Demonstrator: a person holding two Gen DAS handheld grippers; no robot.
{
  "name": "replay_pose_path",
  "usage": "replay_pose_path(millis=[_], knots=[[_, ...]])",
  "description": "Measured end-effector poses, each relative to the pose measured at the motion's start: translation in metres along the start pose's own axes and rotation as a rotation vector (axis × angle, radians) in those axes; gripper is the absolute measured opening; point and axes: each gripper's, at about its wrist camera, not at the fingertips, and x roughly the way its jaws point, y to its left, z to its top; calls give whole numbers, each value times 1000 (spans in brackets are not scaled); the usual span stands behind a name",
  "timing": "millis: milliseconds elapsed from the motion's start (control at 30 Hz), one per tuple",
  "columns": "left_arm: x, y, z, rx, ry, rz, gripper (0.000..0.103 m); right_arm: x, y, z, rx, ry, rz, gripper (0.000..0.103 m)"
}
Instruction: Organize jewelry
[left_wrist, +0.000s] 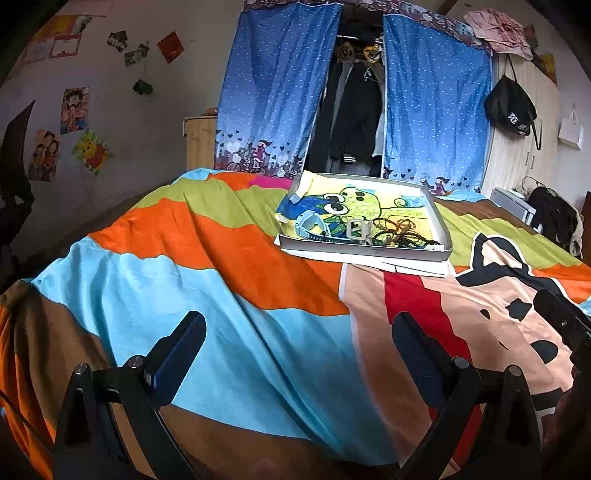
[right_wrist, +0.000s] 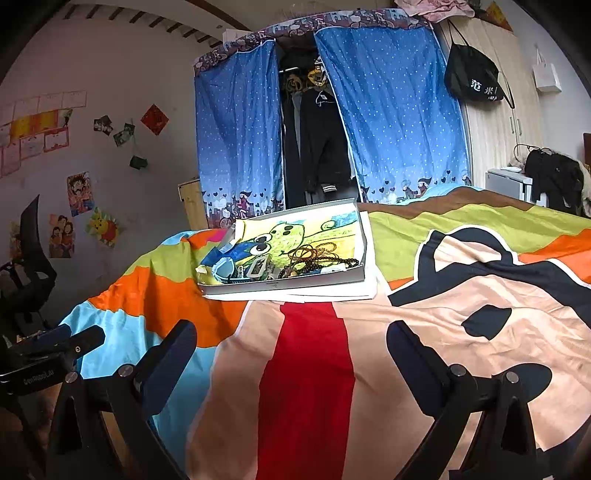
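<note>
2 grippers, left (left_wrist: 297, 334) and right (right_wrist: 291, 341), jaws spread, jewelry tray (left_wrist: 364, 252) well ahead.

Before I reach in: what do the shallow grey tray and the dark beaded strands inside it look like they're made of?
Shallow grey tray: likely cardboard, matte; thin folded walls, sharp corners, like a box lid. Dark beaded strands: small round beads, glossy, possibly wood or stone; too small to tell.

Bedspread (left_wrist: 229, 280) between both grippers and shallow tray (left_wrist: 364, 252) is bare, straight approach open; tray walls low, top open; bead tangle (right_wrist: 317, 260) crowds near-right corner, white clasp (left_wrist: 359, 229) and pale bracelet (left_wrist: 308, 223) fill front edge; tray's far half free.
</note>
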Motion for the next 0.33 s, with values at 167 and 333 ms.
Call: replay_pose_path(millis=[167, 333], knots=[[1, 3, -1, -22, 7, -7, 99, 1, -1, -1, 9, 8, 1, 103], [2, 2, -2, -14, -1, 2, 99, 2, -2, -1, 8, 12, 2, 103]])
